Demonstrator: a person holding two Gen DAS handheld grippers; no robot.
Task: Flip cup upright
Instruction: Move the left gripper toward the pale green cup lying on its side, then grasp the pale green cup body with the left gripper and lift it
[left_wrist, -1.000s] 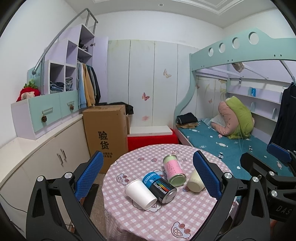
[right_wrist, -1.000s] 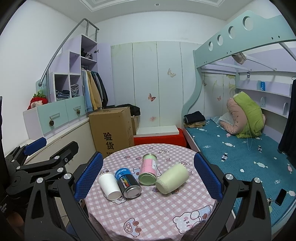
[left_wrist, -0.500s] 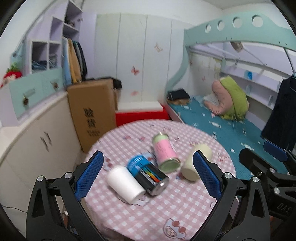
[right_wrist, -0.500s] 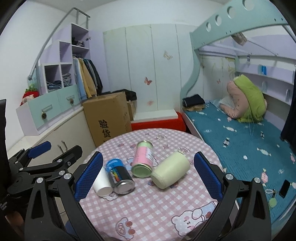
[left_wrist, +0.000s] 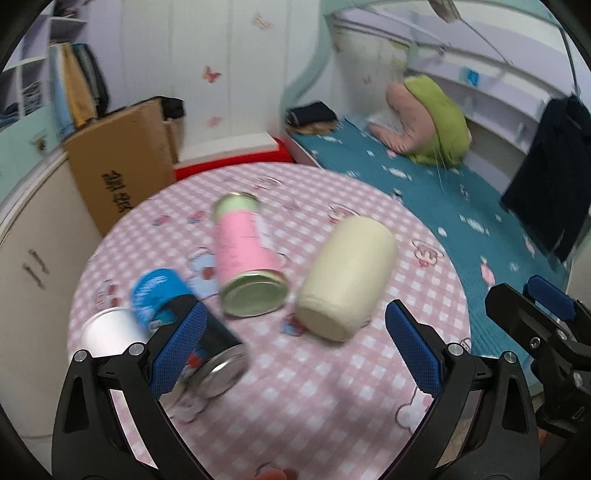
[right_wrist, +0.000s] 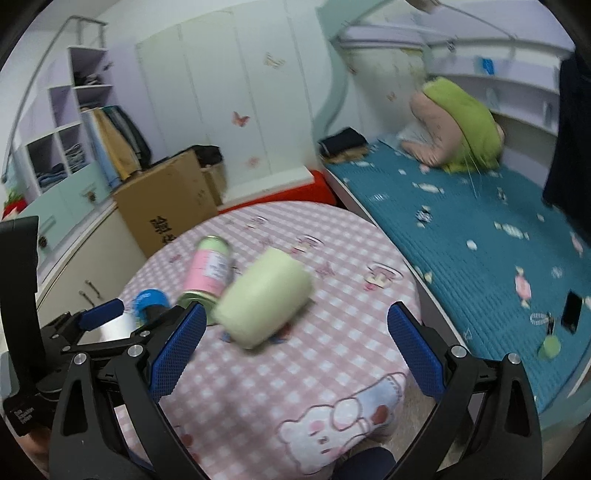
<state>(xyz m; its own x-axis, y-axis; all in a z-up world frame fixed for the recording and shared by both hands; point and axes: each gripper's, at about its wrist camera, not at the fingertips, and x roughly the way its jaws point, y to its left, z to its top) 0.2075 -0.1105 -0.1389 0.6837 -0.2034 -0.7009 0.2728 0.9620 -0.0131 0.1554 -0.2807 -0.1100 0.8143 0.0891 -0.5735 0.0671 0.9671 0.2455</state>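
Observation:
A cream cup (left_wrist: 347, 277) lies on its side on the round pink-checked table (left_wrist: 332, 398); it also shows in the right wrist view (right_wrist: 264, 297). Beside it lie a pink can (left_wrist: 245, 260), a blue and black can (left_wrist: 184, 328) and a white paper cup (left_wrist: 109, 332), all on their sides. My left gripper (left_wrist: 293, 350) is open and empty, just in front of the cream cup and pink can. My right gripper (right_wrist: 293, 350) is open and empty, in front of the cream cup. The left gripper's body (right_wrist: 85, 332) shows at the left of the right wrist view.
A cardboard box (left_wrist: 118, 166) and white cabinets (left_wrist: 29, 266) stand left of the table. A bed with a teal sheet (right_wrist: 480, 229) and a green and pink plush (right_wrist: 458, 125) lies to the right. A red box (left_wrist: 229, 166) sits behind the table.
Both grippers have moved forward and down toward the table; the cups and cans look much larger and closer. Both stay open. The objects have not moved.

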